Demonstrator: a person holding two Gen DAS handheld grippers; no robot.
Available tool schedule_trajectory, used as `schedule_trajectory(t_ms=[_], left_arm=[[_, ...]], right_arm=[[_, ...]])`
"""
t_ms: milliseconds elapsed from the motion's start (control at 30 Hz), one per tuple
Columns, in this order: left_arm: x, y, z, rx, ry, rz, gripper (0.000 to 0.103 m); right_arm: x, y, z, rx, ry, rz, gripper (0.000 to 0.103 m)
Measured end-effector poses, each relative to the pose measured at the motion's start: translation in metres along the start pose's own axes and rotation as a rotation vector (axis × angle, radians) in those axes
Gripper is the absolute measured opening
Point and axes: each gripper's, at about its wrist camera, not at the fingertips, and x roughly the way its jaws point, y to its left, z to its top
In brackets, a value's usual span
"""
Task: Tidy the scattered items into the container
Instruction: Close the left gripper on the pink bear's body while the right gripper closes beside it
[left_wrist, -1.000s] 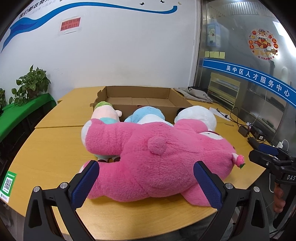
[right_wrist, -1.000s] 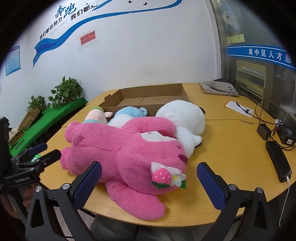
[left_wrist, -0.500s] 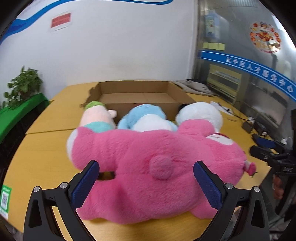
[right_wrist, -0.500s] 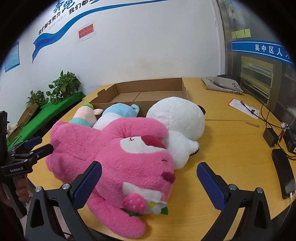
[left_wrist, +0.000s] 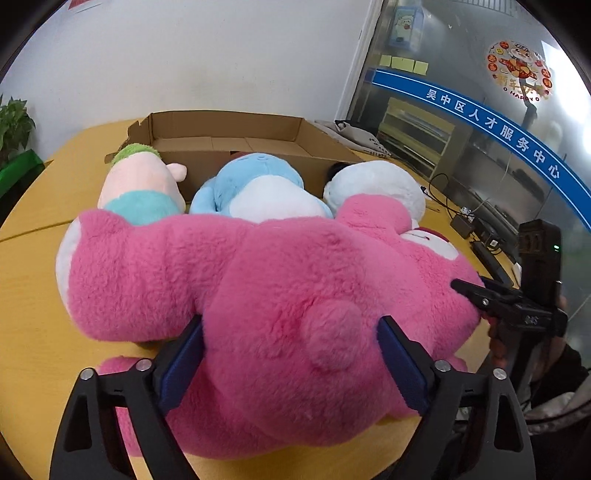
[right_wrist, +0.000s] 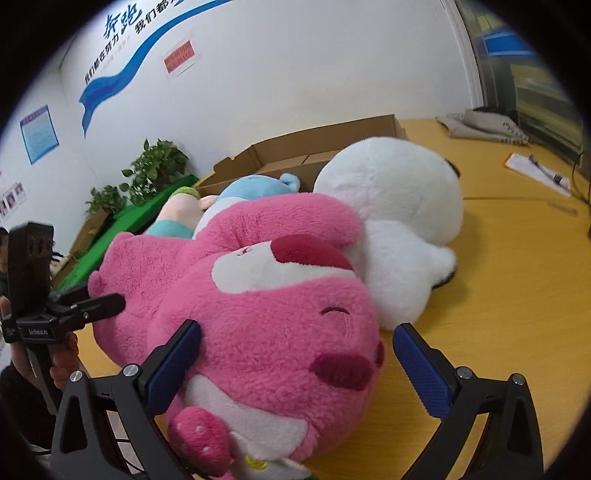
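A big pink plush bear (left_wrist: 258, 277) lies on its side on the yellow table (left_wrist: 33, 266), its head (right_wrist: 277, 314) toward the right. My left gripper (left_wrist: 291, 363) straddles its rump by the round tail. Its jaws are closing and the fur brushes both blue pads without being squeezed. My right gripper (right_wrist: 295, 365) stands open around the head, its right pad clear of the fur. Behind the bear lie a pink doll with a green cap (left_wrist: 144, 184), a blue plush (left_wrist: 258, 177) and a white plush (right_wrist: 399, 192). The open cardboard box (left_wrist: 229, 125) stands behind them.
A grey cloth bag (right_wrist: 484, 125) and a paper with a pen (right_wrist: 535, 173) lie at the far right of the table. Cables and a charger (left_wrist: 461, 225) sit near the right edge. Potted plants (right_wrist: 155, 166) stand on a green ledge to the left.
Both grippers have come forward and down onto the pink bear, which now fills each view. The left jaws have narrowed slightly around its rump. The toys and box have stayed put.
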Motion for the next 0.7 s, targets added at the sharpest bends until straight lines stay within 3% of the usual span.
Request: schedule_trajectory(t_ms=[167, 333, 433, 500, 700], left_arm=[[0.001, -0.004, -0.001, 0.007, 0.003, 0.008, 0.081], [-0.004, -0.009, -0.005, 0.035, 0.009, 0.023, 0.068], [-0.011, -0.009, -0.007, 0.041, 0.013, 0.019, 0.060], [-0.014, -0.009, -0.009, 0.031, 0.012, 0.013, 0.057], [-0.027, -0.016, -0.020, 0.026, -0.014, 0.010, 0.050]], right_arm=[[0.012, -0.013, -0.005, 0.100, 0.027, 0.073, 0.102], [0.003, 0.006, -0.006, -0.045, -0.009, -0.009, 0.102], [0.001, 0.011, -0.006, -0.061, 0.019, -0.021, 0.101], [-0.004, 0.011, -0.006, -0.045, 0.035, 0.013, 0.086], [-0.019, 0.022, -0.010, -0.098, 0.010, 0.006, 0.067]])
